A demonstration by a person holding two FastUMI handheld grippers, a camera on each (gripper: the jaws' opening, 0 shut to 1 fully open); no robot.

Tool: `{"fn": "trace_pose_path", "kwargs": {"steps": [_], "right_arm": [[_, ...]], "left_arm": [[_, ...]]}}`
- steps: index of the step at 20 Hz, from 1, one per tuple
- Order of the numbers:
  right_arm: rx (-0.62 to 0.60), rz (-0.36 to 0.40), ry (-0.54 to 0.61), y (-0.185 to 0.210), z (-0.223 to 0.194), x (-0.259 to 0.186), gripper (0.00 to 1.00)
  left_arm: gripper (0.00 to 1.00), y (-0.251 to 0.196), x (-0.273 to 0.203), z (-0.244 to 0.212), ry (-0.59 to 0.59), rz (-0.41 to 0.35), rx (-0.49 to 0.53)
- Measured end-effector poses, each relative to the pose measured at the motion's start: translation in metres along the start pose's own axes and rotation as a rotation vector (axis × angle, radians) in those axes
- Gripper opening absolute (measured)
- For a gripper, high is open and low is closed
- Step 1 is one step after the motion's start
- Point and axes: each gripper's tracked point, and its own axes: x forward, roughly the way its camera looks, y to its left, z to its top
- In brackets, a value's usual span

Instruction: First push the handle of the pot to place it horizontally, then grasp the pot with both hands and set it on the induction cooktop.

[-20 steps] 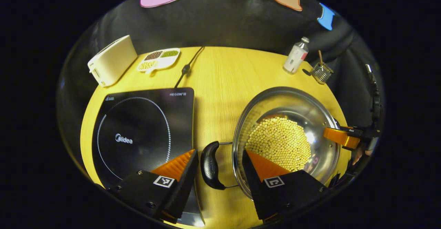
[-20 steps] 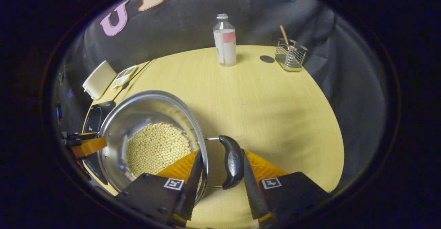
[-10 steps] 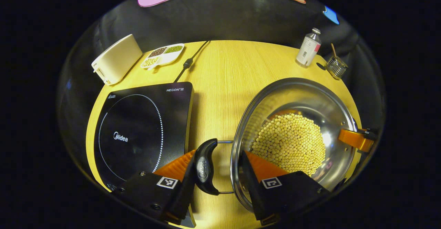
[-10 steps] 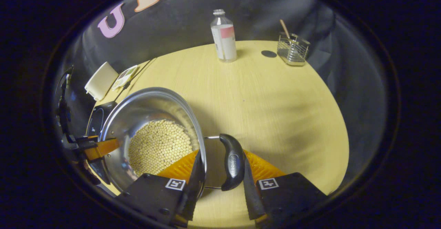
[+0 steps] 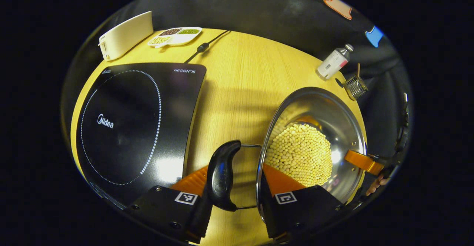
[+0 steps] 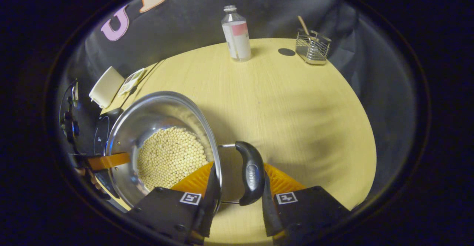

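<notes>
Worktop: carries the induction cooktop, ahead and left of the left gripper's jaws. Pot of beans stands beside it, judged not yet on the cooktop. Each side handle lies horizontal between a pair of jaws. Left gripper's jaws part-open, straddling handle and rim; right gripper's jaws close on theirs; firm grip cannot be confirmed.

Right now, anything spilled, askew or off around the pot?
Nothing stands out. The pot holds its beans with none on the table. Each hand-held gripper, left and right, straddles a side handle and the rim. The induction cooktop lies bare.
</notes>
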Motion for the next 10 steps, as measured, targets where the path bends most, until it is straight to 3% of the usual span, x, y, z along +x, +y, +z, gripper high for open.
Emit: {"fn": "trace_pose_path", "kwargs": {"steps": [4, 6, 7, 10], "right_arm": [[0.022, -0.008, 0.017, -0.011, -0.004, -0.003, 0.55], [0.024, -0.008, 0.005, -0.011, 0.000, -0.007, 0.54], [0.023, -0.008, 0.007, -0.011, -0.003, -0.008, 0.48], [0.010, 0.006, -0.003, -0.006, -0.001, -0.014, 0.48]], "left_arm": [[0.60, -0.002, 0.000, 0.004, -0.002, 0.008, 0.070], [0.60, 0.001, 0.001, 0.007, -0.009, 0.007, 0.077], [0.60, 0.002, -0.002, 0.007, -0.010, 0.010, 0.076], [0.61, 0.001, -0.004, 0.004, 0.000, 0.020, 0.053]]}}
